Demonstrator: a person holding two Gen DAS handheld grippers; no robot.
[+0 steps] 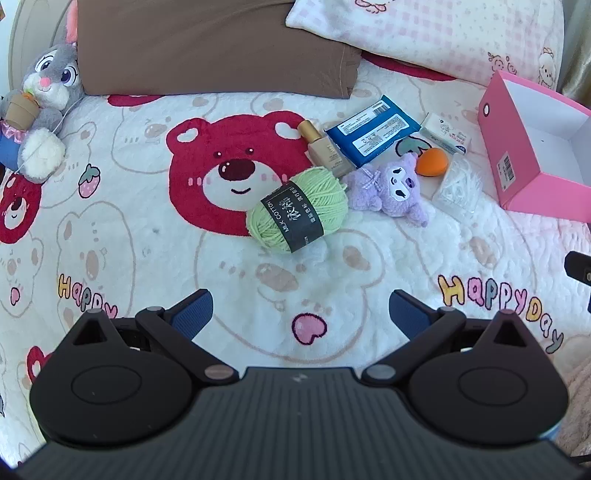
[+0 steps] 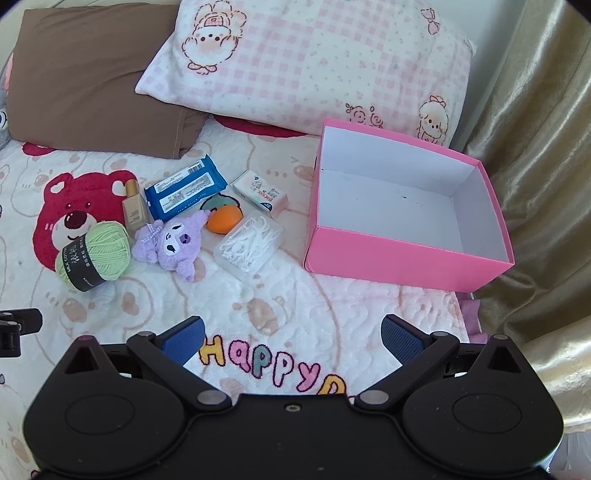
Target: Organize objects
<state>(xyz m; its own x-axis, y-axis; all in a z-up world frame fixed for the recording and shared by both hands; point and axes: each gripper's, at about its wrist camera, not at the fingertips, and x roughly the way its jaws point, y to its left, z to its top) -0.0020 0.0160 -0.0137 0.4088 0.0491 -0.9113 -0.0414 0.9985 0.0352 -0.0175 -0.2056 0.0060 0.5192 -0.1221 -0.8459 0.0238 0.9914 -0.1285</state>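
Note:
A cluster of small items lies on the bear-print blanket: a green yarn ball (image 1: 297,208) (image 2: 94,258), a purple plush (image 1: 393,188) (image 2: 171,245), a foundation bottle (image 1: 325,149) (image 2: 135,208), a blue wipes pack (image 1: 373,131) (image 2: 184,192), an orange sponge (image 1: 431,161) (image 2: 225,219), a clear box of floss picks (image 1: 456,186) (image 2: 249,245) and a small white tissue pack (image 1: 445,133) (image 2: 260,192). An empty pink box (image 1: 524,162) (image 2: 402,254) stands to their right. My left gripper (image 1: 301,314) and right gripper (image 2: 291,338) hover open above the blanket, short of the items, holding nothing.
A brown pillow (image 1: 214,48) (image 2: 88,81) and a pink checked pillow (image 1: 424,33) (image 2: 306,62) lie behind the items. A grey rabbit plush (image 1: 40,107) sits at the far left. A gold curtain (image 2: 535,184) hangs right of the pink box.

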